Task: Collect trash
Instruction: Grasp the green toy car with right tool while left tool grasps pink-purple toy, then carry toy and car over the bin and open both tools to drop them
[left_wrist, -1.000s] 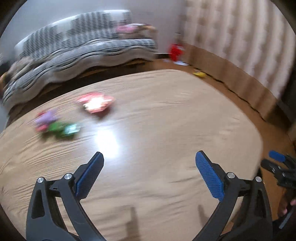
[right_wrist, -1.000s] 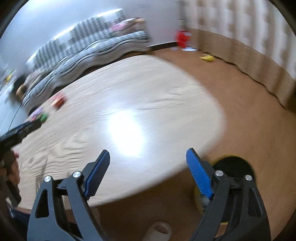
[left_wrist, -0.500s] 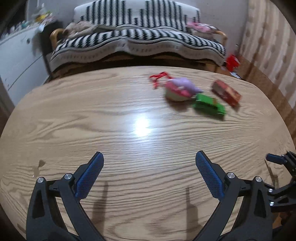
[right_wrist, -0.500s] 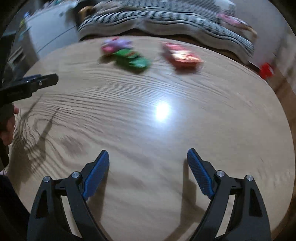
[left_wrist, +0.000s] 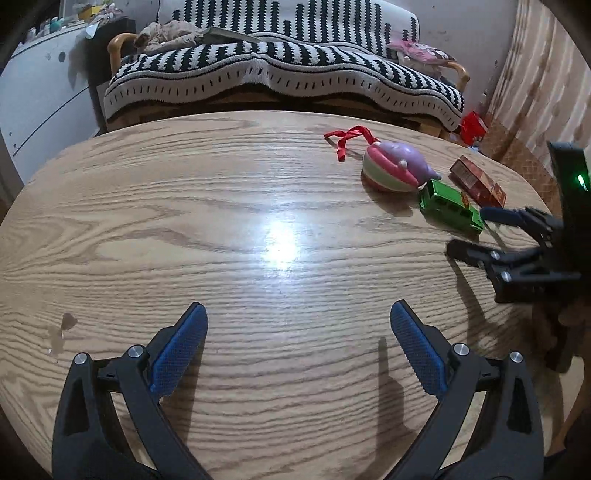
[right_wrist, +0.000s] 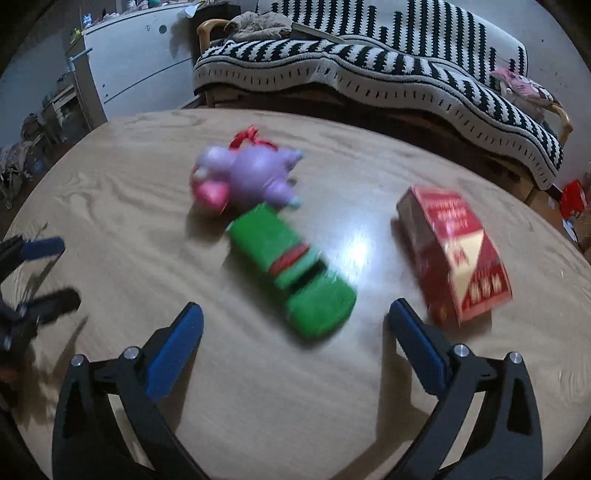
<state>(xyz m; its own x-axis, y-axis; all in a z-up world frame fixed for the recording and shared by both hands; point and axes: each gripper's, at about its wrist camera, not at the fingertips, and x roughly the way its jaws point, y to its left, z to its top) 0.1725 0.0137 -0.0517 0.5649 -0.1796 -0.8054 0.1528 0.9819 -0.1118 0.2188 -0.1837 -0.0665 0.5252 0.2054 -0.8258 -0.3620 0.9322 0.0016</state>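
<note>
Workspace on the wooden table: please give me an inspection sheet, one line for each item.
Surface: oval wooden table, glare spot, small stain near left edge.
Job's things: red carton, lying flat.
Clutter: green toy bus; purple-pink toy with red ribbon, touching the bus.
Grippers: left gripper open, nothing between; right gripper open, jaws just been opening, hovering near bus and carton.
Cables: nothing seen.
Surroundings: striped sofa, white cabinet.

Right wrist view: motion blur smears the green toy bus (right_wrist: 291, 273), purple toy (right_wrist: 247, 173) and red carton (right_wrist: 458, 254), lettering illegible; left tongs (right_wrist: 48, 273) cropped at frame edge.
</note>
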